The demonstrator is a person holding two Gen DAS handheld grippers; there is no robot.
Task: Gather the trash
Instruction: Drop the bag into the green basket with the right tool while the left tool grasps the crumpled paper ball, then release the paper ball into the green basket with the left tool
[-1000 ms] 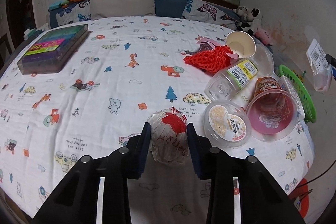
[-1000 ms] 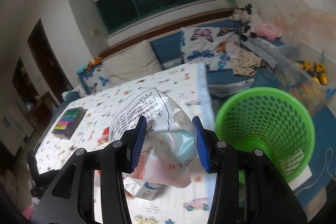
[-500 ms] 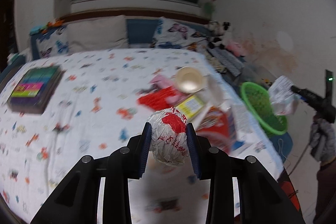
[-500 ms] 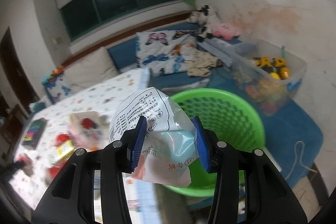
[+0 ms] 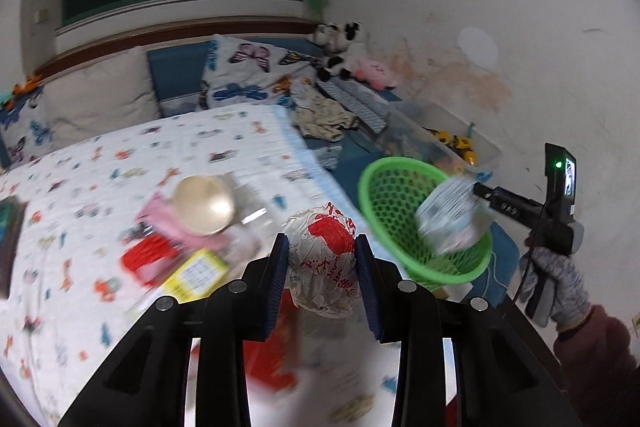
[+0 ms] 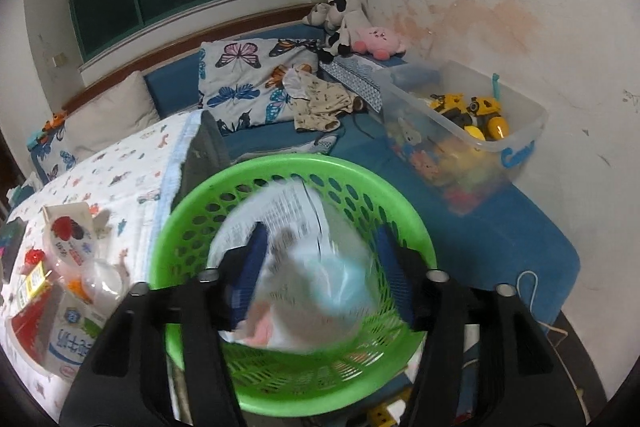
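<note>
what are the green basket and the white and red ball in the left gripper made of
Green basket: looks like glossy moulded plastic, its wall a lattice of holes. White and red ball: seemingly crumpled thin wrapper, paper or film, judging by creases and printed red characters; which one is unclear.

basket (image 6: 280,171) mouth: open above | beside: bed edge (image 6: 172,163), toy bin (image 6: 520,131)
</note>
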